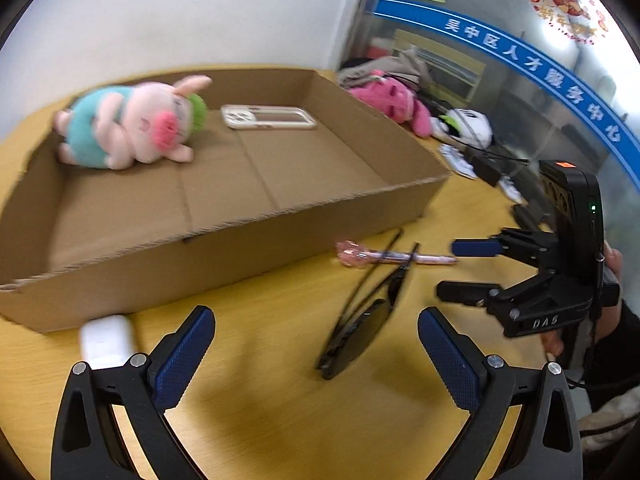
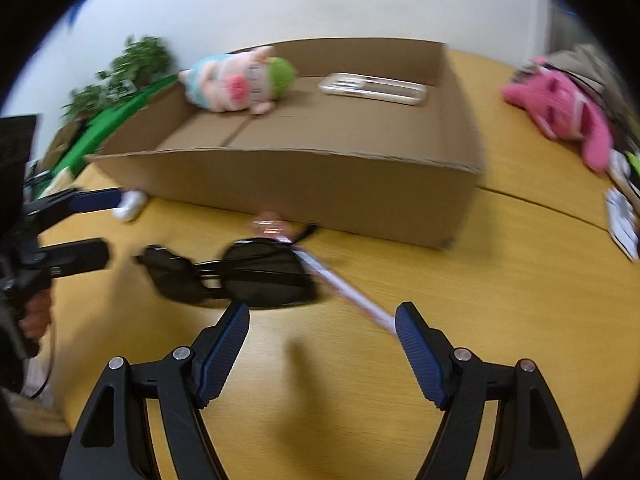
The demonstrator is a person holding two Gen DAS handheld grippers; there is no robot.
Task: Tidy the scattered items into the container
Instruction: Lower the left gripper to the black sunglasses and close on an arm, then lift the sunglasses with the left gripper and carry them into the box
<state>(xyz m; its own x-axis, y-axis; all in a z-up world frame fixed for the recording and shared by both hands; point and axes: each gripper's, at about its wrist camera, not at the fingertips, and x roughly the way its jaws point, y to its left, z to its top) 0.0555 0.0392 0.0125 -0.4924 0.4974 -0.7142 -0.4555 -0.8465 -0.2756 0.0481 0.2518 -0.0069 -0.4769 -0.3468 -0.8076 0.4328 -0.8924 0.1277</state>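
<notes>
A pig toy (image 1: 132, 124) and a clear phone case (image 1: 269, 117) lie inside the brown box (image 1: 224, 248) on the yellow table (image 1: 272, 400). The sunglasses (image 2: 244, 276) lie on the table in front of the box, on top of a pink pen (image 2: 340, 284). A small white case (image 1: 106, 340) sits just beside the box. The left gripper (image 1: 316, 336) and the right gripper (image 2: 322, 330) are both spread wide, holding nothing

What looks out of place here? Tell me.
The sunglasses lie folded on the table with the pink pen crossed under them, and the white earbud case sits outside the cardboard box. Nothing looks damaged.
</notes>
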